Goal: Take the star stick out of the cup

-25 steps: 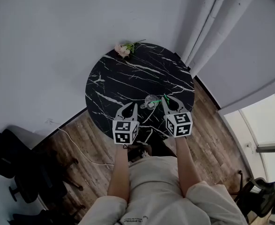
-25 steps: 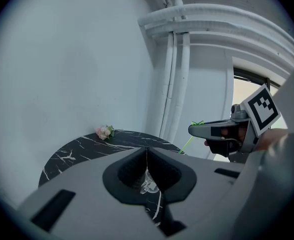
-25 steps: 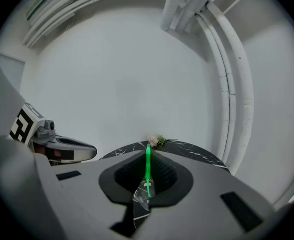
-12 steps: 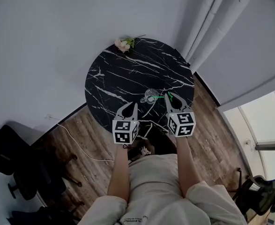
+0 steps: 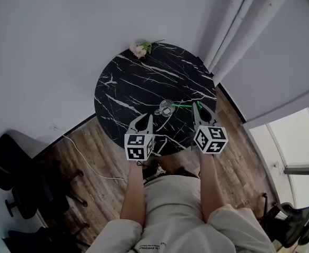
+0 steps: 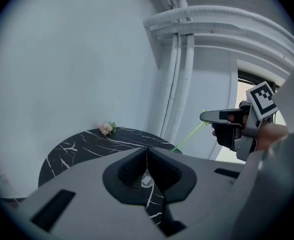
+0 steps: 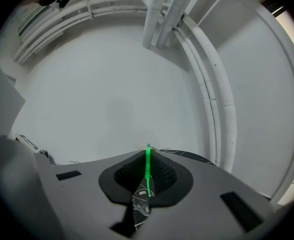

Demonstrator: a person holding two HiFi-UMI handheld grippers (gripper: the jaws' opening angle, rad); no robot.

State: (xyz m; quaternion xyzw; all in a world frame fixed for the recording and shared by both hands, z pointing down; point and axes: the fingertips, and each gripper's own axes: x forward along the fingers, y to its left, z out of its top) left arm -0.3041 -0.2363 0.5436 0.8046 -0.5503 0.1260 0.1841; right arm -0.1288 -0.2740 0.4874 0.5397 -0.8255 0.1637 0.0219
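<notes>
Star stick [image 5: 183,106] is seen in the head view lying nearly level over the surface [image 5: 122,88]. One end is pinched in the right claw [image 5: 198,106] and the other is at the rim of the cup [image 5: 166,108], left of that claw; whether it is clear cannot be told. In the left gripper view, the left claw [image 6: 147,151] is pressed together on nothing. In the right gripper view, the stick is clamped upright between closed jaws.

I'd call this an office lounge corner: round black marble table [image 5: 143,83], wood-plank floor [image 5: 86,157], white curtains [image 5: 233,30], window [image 5: 296,141], black office chairs [image 5: 22,194].
</notes>
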